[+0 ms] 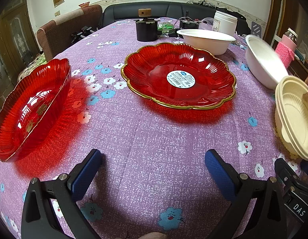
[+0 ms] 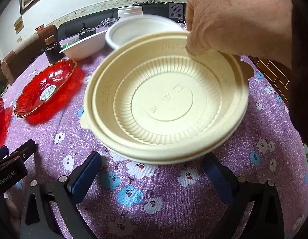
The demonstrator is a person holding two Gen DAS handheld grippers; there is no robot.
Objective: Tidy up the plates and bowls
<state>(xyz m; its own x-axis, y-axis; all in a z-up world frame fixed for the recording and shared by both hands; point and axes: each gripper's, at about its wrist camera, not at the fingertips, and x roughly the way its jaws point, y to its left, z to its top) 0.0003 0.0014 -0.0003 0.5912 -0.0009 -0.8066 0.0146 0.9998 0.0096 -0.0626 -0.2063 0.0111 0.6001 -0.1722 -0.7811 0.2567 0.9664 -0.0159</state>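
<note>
Both grippers, left [image 1: 153,171] and right [image 2: 152,171], hang with jaws apart, holding nothing, above the floral tablecloth [image 1: 154,139]. "DAS" and "GenRobot.AI" are legible on their housings. A bare hand [image 2: 233,20] pinches the motion-blurred cream bowls [image 2: 166,99]; the barcode sticker [image 1: 180,78] on the gold-rimmed red plate [image 1: 178,75] is unreadable.

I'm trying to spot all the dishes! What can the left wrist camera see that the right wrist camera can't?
Only the left wrist view shows the whole deep red dish and a pink knitted bottle. Only the right wrist view shows the whole hand pinching the cream bowl. Both show the red plate with its sticker, two white bowls and the flowered tablecloth.
</note>
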